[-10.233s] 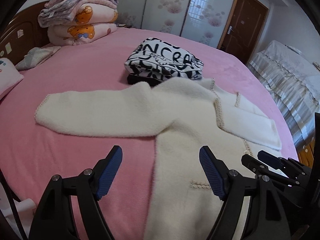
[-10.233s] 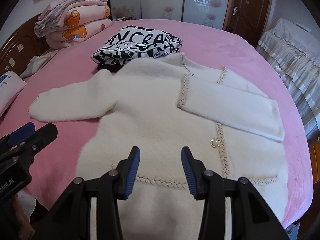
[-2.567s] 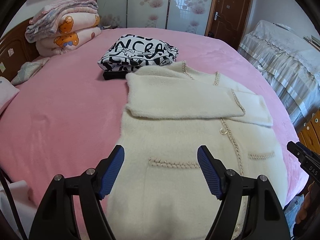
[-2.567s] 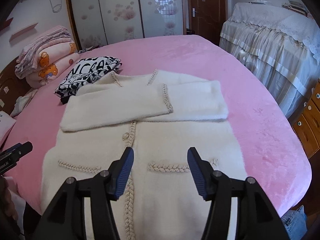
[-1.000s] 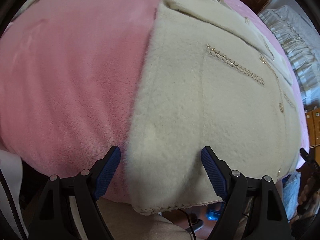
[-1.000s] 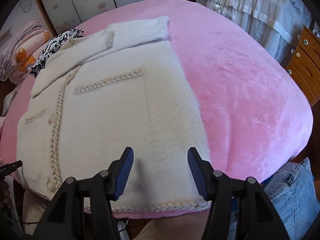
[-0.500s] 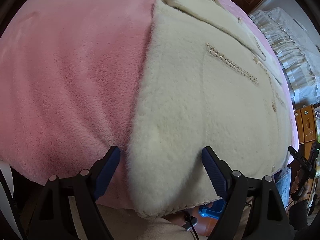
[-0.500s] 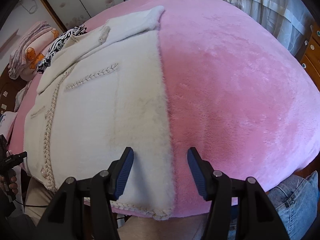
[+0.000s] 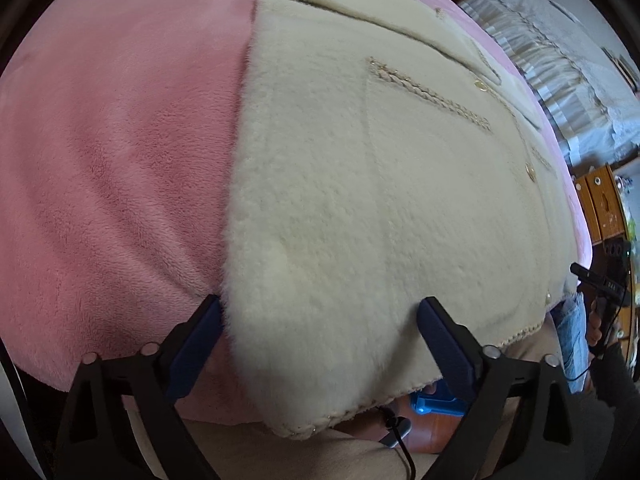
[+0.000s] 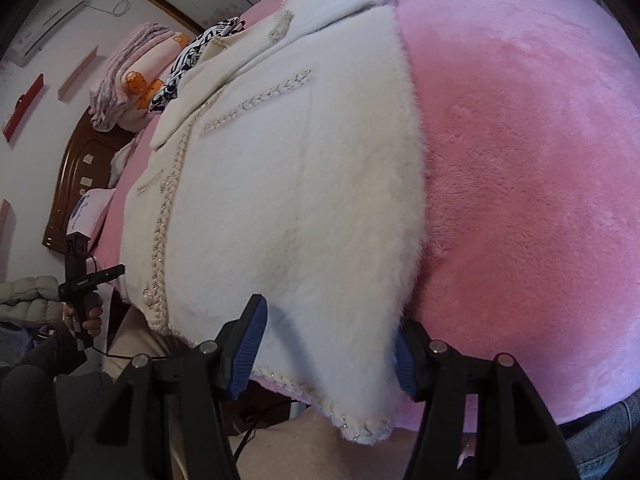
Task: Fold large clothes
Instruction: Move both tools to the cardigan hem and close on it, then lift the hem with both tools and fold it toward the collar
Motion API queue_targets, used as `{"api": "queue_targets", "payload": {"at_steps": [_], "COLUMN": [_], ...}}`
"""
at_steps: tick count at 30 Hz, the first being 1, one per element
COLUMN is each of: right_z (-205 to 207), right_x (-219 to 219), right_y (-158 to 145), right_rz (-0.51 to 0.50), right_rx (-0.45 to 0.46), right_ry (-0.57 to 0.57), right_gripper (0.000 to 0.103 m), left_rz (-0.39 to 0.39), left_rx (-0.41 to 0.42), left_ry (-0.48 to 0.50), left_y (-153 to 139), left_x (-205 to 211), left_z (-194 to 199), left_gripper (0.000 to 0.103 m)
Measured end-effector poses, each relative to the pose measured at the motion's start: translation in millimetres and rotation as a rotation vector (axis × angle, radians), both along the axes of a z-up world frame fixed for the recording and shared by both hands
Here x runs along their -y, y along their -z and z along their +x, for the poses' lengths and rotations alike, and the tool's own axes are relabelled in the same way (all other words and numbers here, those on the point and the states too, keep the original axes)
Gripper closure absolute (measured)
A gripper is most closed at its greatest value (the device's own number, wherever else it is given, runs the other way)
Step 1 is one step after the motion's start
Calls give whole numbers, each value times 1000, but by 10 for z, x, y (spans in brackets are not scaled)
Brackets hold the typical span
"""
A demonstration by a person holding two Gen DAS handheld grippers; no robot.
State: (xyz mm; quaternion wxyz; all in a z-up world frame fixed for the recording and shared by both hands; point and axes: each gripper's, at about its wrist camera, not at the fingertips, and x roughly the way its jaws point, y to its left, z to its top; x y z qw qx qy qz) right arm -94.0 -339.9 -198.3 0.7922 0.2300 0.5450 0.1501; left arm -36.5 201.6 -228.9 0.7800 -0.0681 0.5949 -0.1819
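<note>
A cream fleece cardigan [image 9: 360, 180] lies face up on the pink bed, sleeves folded across its chest and its hem hanging over the near edge. My left gripper [image 9: 320, 344] points steeply down over the hem's left corner. Its jaws are opening, the fabric lies between the blue pads [image 9: 196, 344], and they do not press it. In the right wrist view the cardigan [image 10: 300, 160] has its right bottom corner between the pads of my right gripper [image 10: 326, 354], which stands open. The fleece edge partly hides that gripper's right pad.
The pink blanket [image 10: 520, 160] covers the bed on both sides of the cardigan. A folded black-and-white garment [image 10: 200, 52] and stacked quilts [image 10: 132, 76] lie near the headboard [image 10: 68, 168]. Wooden drawers [image 9: 604, 204] and a second bed [image 9: 560, 64] stand to the right. The person's legs [image 9: 280, 456] are below the hem.
Both views have tipped further down onto the hem. The left jaws have spread a little wider. The right gripper has shifted onto the cardigan's right edge, so the corner now sits between its fingers.
</note>
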Motion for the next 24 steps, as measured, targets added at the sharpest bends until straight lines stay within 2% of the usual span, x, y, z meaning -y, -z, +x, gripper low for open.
{"api": "queue_targets", "payload": {"at_steps": [3,5,11,13,14,15,16,17,19,24], "right_z": [24,80,200,199,179,166,141,139,141,113], "right_x": [-7,-62,-273,-298,-307,-323,-299,-336,-375,-457], "right_y": [36,65,71,49,33,11,7,-25,-81,-237], "right_rz": [72,86,16,-15,-34,-56,-73,-87,-124,-219], "right_rx": [8,8,7,-1,-2,3,8,9,14,28], "right_ry": [-13,-22,-60,-55,-53,-51,-54,-58,-61,-60], "right_gripper": [45,45,45,47,51,55,67,76,82,86], "left_rz": [-24,-30,-9,11,16,18,16,10,59,-44], "left_rx": [21,17,-22,-34,-39,-44,-51,-60,-54,-46], "left_ry": [20,16,3,-12,-15,-10,-2,6,18,14], "left_y": [-32,-20,27,30,2,-21,-50,-84,-163,-378], "left_x": [-17,-27,51,88,126,165,205,258,387,572], "left_z": [-34,-19,74,81,86,85,87,90,93,66], "left_gripper": [26,26,25,27,39,57,68,90,91,93]}}
